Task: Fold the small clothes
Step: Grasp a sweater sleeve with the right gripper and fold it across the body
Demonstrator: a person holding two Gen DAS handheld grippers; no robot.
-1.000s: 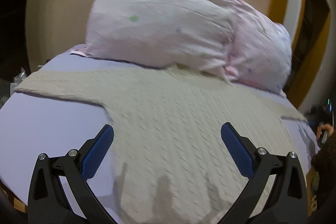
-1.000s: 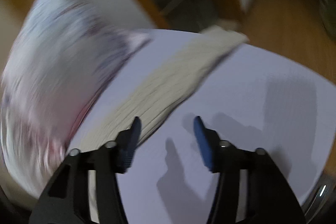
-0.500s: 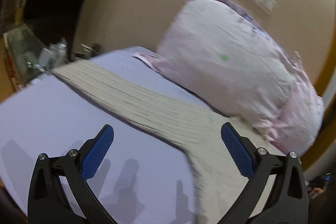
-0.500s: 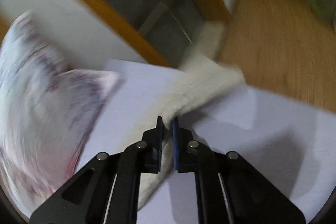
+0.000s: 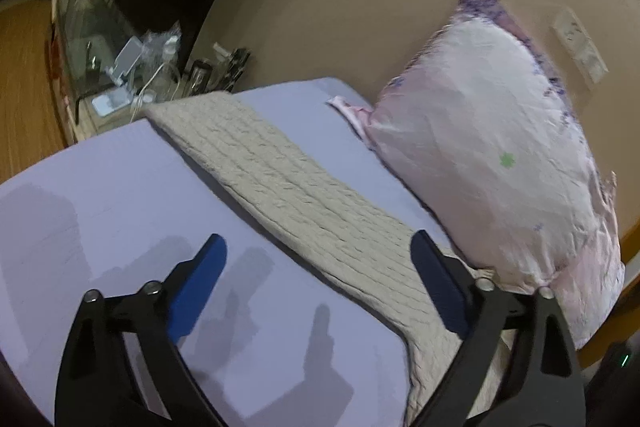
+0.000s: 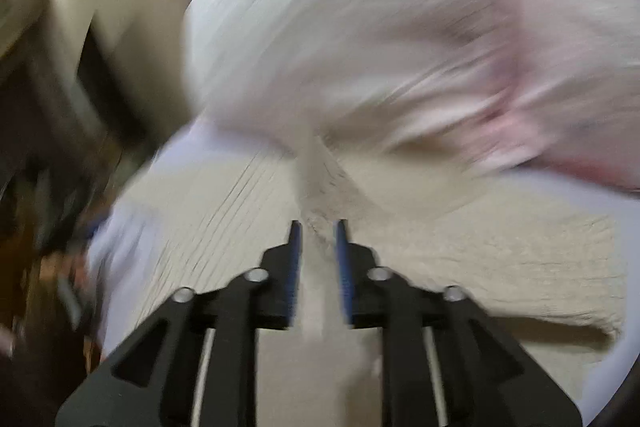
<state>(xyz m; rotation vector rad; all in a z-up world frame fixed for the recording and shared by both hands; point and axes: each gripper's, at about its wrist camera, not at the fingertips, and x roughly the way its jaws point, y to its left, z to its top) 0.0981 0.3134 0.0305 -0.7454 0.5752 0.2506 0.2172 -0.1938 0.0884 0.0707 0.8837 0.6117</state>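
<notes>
A cream cable-knit sweater [image 5: 288, 187] lies flat on the lilac bed sheet [image 5: 100, 195], one sleeve stretched toward the far left corner. My left gripper [image 5: 318, 267] is open and empty, hovering over the sheet beside that sleeve. In the blurred right wrist view, my right gripper [image 6: 318, 231] is shut on a pinched strip of the sweater's sleeve [image 6: 320, 211] and holds it raised over the sweater body [image 6: 480, 251].
A large pink-white pillow [image 5: 492, 155] leans against the beige wall at the head of the bed, and fills the top of the right wrist view [image 6: 380, 39]. A cluttered glass-topped bedside stand [image 5: 116, 67] sits past the bed's far left corner.
My right gripper, closed on the sleeve half a second ago, has swung it from the bed edge over the sweater body. My left gripper has swung toward the left sleeve, staying open.
</notes>
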